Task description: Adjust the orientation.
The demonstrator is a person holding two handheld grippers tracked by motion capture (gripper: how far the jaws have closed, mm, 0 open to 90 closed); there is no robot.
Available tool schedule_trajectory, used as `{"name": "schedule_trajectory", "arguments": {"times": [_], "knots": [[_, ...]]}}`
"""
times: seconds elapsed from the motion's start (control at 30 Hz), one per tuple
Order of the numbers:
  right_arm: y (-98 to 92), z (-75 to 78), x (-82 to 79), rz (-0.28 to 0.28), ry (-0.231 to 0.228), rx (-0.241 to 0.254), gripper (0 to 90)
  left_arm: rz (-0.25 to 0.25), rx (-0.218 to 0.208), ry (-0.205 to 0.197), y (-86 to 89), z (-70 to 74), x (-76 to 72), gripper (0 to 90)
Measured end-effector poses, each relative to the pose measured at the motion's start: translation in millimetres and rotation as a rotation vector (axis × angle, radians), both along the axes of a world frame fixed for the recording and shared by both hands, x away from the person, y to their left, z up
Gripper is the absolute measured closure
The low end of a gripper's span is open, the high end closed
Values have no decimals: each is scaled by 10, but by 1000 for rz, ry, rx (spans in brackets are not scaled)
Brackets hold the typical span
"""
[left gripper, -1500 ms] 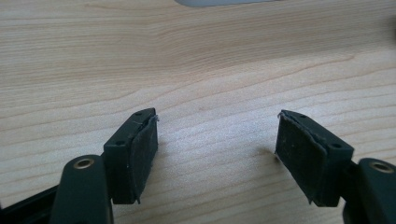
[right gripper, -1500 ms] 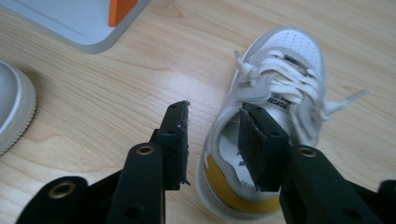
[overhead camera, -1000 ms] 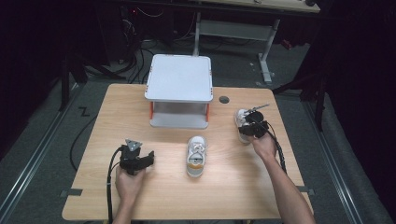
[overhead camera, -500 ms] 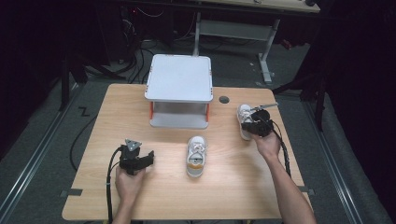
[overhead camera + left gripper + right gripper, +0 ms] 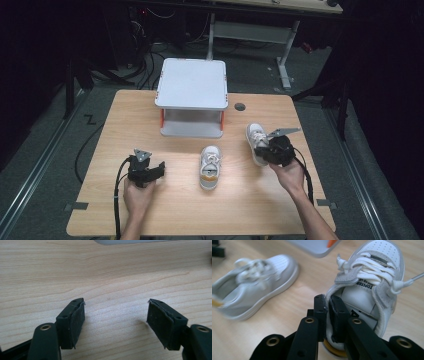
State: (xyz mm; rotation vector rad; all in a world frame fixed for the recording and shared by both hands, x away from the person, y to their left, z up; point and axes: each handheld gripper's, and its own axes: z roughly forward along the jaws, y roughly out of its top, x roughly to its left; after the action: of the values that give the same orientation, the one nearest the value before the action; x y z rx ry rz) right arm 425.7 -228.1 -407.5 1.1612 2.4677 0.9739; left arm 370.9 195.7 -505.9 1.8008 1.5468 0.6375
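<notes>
This looks like a lab or test room set up for recordings. A plain wooden table (image 5: 150, 210) stands on grey carpet, tape marks (image 5: 76, 206) at its corners. Cables (image 5: 145, 75) trail across the dark floor at eleven o'clock, a metal-legged desk (image 5: 285, 65) at one o'clock.

black grippers (image 5: 145, 172), grey plates, black cables

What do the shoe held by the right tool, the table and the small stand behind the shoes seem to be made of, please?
Held shoe: smooth white leather or imitation, faint sheen, punched toe holes, woven laces. Table: pale wood or laminate, matt, visible grain. Stand: probably plastic, flat grey-white top, orange posts.
</notes>
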Motion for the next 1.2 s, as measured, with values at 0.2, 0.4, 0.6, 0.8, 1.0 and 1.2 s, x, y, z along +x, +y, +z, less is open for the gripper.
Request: {"name": "schedule_trajectory", "arguments": {"times": [0.2, 0.4, 0.6, 0.8, 1.0, 1.2], "knots": [[149, -85, -274, 61, 23, 0, 848, 0, -2, 0, 1, 0, 0, 305], [375, -214, -424, 104, 47, -12, 847, 0, 0, 0, 0, 0, 0, 305], [596, -350, -429, 105, 75, -15, 841, 1, -1, 0, 0, 0, 0, 304], [733, -374, -448, 98, 61, -50, 819, 1, -1, 0, 0, 0, 0, 302], [750, -384, -443, 122, 74, -19, 770, 0, 4, 1, -1, 1, 0, 302], [794, -411, -424, 158, 103, 29, 714, 1, 7, 1, -5, 0, 0, 302]]}}
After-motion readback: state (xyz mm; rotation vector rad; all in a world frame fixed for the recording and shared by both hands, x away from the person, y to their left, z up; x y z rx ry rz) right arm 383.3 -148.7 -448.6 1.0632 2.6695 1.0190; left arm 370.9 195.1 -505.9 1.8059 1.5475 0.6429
